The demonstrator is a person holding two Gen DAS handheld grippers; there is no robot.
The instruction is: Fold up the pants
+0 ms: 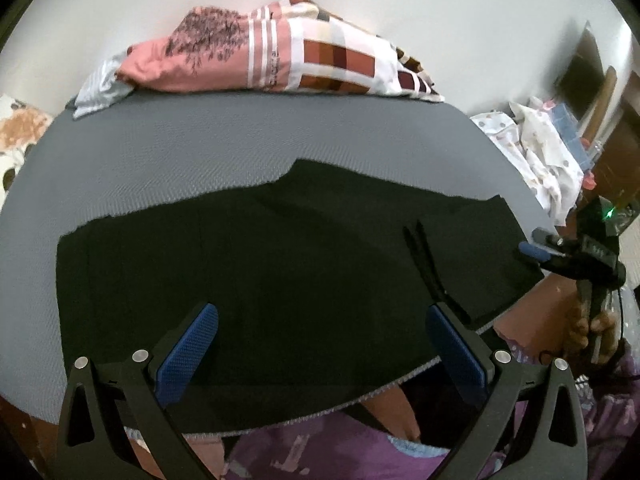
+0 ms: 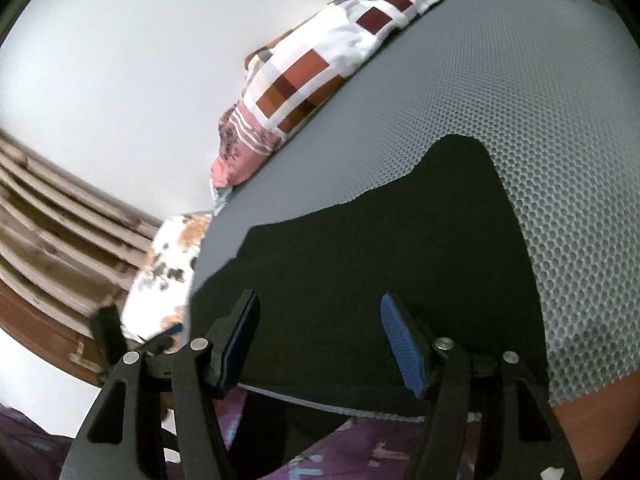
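Observation:
Black pants (image 1: 280,268) lie flat across the grey mat (image 1: 200,152), folded lengthwise, reaching the mat's near edge. A drawstring (image 1: 424,264) lies on them toward the right. My left gripper (image 1: 320,320) is open and empty, hovering over the pants' near edge. My right gripper (image 1: 534,244) shows at the pants' right end in the left wrist view. In the right wrist view the right gripper (image 2: 320,320) is open and empty, low above the pants (image 2: 380,260) by the mat (image 2: 520,120) edge.
A pink and checked folded blanket (image 1: 280,56) lies along the mat's far edge by the white wall. Spotted white cloth (image 1: 536,152) is piled at the right. A flowered cloth (image 2: 168,264) lies past the mat's left end. My purple clothing (image 1: 320,448) is close below.

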